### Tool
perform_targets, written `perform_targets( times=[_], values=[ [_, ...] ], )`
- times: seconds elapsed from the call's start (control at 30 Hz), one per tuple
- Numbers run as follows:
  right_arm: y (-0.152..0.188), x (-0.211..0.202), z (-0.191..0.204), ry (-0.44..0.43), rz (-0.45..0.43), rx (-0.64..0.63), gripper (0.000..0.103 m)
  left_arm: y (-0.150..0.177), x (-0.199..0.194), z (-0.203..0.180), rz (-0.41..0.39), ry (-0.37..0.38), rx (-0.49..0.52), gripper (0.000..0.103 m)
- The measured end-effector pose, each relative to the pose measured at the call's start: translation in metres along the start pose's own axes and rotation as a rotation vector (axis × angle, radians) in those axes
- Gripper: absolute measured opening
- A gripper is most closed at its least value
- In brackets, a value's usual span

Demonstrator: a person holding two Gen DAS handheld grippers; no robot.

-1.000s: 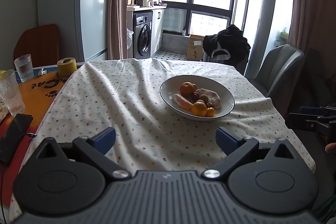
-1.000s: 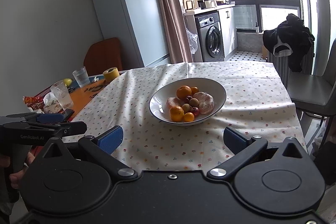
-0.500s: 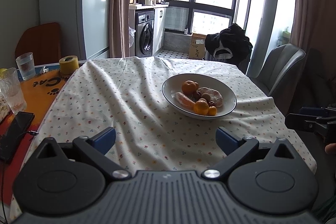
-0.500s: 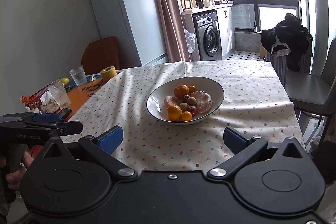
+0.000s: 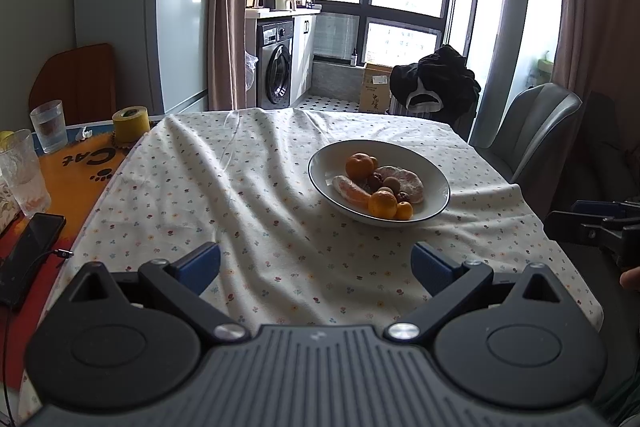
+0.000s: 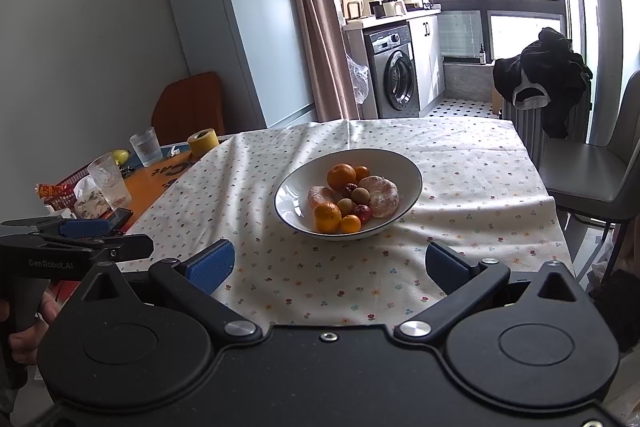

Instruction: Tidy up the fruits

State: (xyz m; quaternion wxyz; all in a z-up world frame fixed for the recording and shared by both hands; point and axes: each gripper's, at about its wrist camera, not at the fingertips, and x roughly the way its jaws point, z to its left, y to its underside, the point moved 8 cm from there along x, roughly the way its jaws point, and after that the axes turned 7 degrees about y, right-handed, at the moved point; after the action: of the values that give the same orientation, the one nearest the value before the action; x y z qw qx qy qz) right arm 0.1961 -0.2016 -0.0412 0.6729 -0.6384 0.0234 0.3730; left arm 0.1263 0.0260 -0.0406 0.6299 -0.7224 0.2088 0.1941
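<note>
A white bowl (image 5: 324, 174) (image 6: 290, 197) sits on the flowered tablecloth (image 5: 240, 195) (image 6: 460, 167), holding oranges (image 5: 359, 165) (image 6: 341, 176), peeled citrus (image 5: 404, 183) (image 6: 382, 195) and small brown and red fruits (image 6: 358, 195). My left gripper (image 5: 316, 267) is open near the table's front edge, well short of the bowl, nothing between its blue pads. My right gripper (image 6: 330, 265) is also open and empty, in front of the bowl. Each gripper shows at the edge of the other's view: the right gripper (image 5: 592, 227), the left gripper (image 6: 72, 247) held by a hand.
On the orange mat (image 5: 76, 171) at the left stand two glasses (image 5: 50, 125) (image 6: 110, 181), a yellow tape roll (image 5: 131, 125) (image 6: 203, 143) and a phone (image 5: 28, 259). A grey chair (image 5: 532, 131) (image 6: 592, 167) stands at the right. A fridge (image 5: 140, 7) and washing machine (image 6: 394, 73) lie beyond.
Both grippers have drawn back and risen slightly, so the bowl sits a little farther off. Jaws stay open; nothing was picked up.
</note>
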Motion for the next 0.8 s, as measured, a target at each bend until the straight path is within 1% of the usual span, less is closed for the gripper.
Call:
perform_targets(
  times=[0.8],
  values=[
    [0.0000, -0.0008, 0.0002, -0.004, 0.001, -0.002, 0.103, 0.0007, -0.0015, 0.0020, -0.004, -0.003, -0.004, 0.101]
  ],
)
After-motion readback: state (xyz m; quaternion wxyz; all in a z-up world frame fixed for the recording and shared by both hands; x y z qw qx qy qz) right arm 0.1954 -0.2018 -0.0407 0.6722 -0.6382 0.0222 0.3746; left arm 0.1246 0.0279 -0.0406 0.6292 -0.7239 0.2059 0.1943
